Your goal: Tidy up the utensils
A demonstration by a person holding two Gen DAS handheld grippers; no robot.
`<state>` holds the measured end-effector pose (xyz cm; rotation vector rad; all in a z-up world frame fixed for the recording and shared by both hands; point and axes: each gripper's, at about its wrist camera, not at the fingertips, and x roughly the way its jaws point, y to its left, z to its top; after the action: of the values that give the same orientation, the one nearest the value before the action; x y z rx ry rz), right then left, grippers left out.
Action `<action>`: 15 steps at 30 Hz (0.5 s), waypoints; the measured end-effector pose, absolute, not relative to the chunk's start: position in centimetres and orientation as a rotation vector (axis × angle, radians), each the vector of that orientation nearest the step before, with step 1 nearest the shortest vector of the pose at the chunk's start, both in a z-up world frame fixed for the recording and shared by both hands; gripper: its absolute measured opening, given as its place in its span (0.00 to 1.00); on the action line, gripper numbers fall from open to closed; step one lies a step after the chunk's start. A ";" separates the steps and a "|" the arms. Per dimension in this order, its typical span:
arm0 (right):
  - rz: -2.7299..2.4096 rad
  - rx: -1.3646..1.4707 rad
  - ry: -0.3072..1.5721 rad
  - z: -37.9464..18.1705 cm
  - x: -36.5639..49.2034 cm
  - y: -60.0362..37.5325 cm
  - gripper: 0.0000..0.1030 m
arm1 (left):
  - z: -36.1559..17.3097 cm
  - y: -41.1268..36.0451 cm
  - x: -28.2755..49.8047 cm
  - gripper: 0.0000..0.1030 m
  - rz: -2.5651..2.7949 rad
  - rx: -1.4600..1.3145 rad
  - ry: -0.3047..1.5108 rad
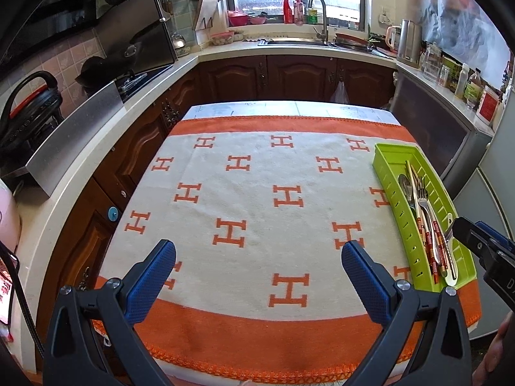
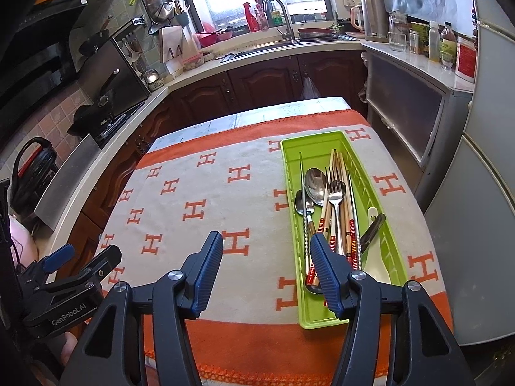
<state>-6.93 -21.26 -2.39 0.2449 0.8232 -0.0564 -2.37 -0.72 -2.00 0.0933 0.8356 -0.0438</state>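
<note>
While both tongs hang above the cloth-covered counter (image 2: pixel 225 119), the utensils lie gathered in a long, narrow green tray (image 2: pixel 291 148) of glossy plastic, set lengthwise on the right part of the cloth. The tray's far half is bare; its right wall carries a row of small slots. The cloth (image 1: pixel 257 167) looks like a napped, towel-like weave, off-white with orange H shapes and a broad orange border ending in a stitched fringe.

In the tray, two polished metal spoons (image 2: pixel 316 181) lie bowl-up with a shiny metal fork (image 2: pixel 336 189) just beside them, its tines pointing away from the camera. Pale wooden chopsticks (image 2: pixel 334 167) with red-and-white banded ends cross the pile, and a thin metal rod with a twisted shaft (image 2: pixel 302 173) runs along the left side. A cream-coloured plastic piece (image 2: pixel 373 215) and a dark handle (image 2: pixel 373 225) lie against the right wall.

The right tongs (image 2: pixel 265 241) stand about half open with nothing between them; their blue ribbed pads (image 2: pixel 206 276) are bare, the right-hand one over the tray's near end. The left tongs (image 1: pixel 257 251) are spread wide and empty over the open cloth, well apart from the tray, their blue pads (image 1: pixel 151 276) dotted with a fine grid texture. The black arms of both tongs are matte, triangular frames joined by round silver bolts.
</note>
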 end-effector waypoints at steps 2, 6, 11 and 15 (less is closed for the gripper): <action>-0.051 0.243 0.822 -2.3 -6.9 -21.0 0.56 | -1.7 -0.6 -2.6 0.99 -0.040 0.092 0.824; -0.035 0.232 0.820 -1.9 -7.1 -20.1 0.56 | -1.3 -0.3 -2.9 0.99 -0.023 0.095 0.800; -0.005 0.217 0.820 -1.6 -7.5 -18.8 0.56 | -1.1 -0.2 -3.0 0.99 -0.014 0.096 0.793; 0.010 0.203 0.819 -1.5 -7.7 -17.9 0.56 | -1.2 -0.1 -3.0 0.99 -0.005 0.095 0.800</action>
<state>-7.68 -17.91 -1.47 0.2034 0.8192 0.0102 -2.96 -0.09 -1.16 0.0947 0.8000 -0.0050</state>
